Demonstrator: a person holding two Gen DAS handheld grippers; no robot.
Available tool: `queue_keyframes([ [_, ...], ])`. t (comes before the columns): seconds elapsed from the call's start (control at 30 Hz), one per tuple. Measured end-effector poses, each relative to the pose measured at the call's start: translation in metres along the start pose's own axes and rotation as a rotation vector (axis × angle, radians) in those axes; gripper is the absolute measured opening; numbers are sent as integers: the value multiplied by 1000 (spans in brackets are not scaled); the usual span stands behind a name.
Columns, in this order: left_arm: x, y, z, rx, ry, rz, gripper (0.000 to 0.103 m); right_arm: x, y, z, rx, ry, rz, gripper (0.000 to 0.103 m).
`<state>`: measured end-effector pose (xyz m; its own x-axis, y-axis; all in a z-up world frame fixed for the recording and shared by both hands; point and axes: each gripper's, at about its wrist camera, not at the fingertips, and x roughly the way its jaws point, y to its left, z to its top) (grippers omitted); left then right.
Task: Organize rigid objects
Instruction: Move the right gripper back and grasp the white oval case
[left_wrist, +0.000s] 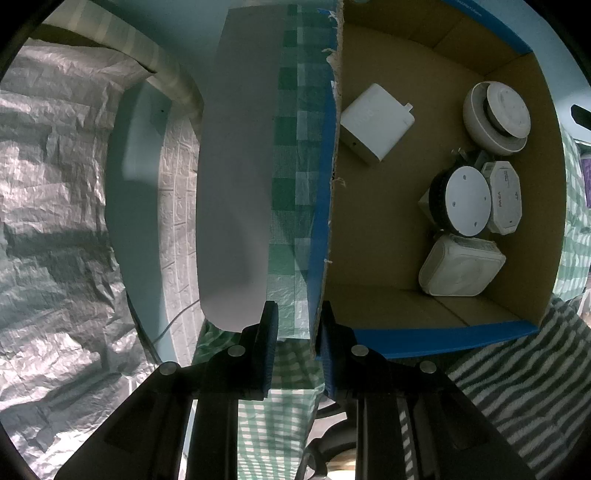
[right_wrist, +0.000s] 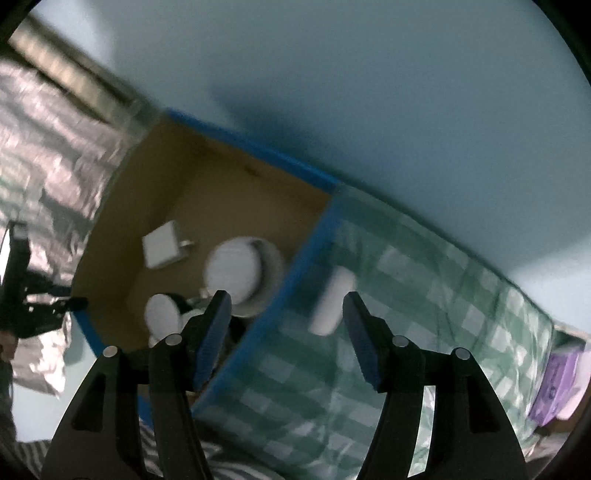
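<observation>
Cardboard box (left_wrist: 334, 206) pinched by left gripper (left_wrist: 295, 328) (wall).

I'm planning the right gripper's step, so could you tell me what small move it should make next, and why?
Probably lower the right gripper over the white object on the checked cloth and close on it. The jaws stand open and empty, the object lies just outside the box, and other white pieces already sit inside, while the left gripper grips the box's wall.

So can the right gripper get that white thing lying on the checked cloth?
Probably yes. The right gripper is open, the white thing lies just ahead of it outside the box, with nothing between.
</observation>
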<state>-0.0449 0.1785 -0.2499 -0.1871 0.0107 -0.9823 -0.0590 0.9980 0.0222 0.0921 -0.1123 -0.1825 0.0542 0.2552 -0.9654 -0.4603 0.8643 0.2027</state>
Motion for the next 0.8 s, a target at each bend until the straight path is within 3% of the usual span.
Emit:
queue_keyframes([
  [0.27,0,1,-1,0,0,0,22,21,-44,-7,89,43,-15,64],
  [0.57,0,1,-1,1,1,0,22,55,-54,-13,139,86,44,64],
  [0.8,0,1,-2,-2,1,-3,22,76,-49,-12,116,117,32,64],
])
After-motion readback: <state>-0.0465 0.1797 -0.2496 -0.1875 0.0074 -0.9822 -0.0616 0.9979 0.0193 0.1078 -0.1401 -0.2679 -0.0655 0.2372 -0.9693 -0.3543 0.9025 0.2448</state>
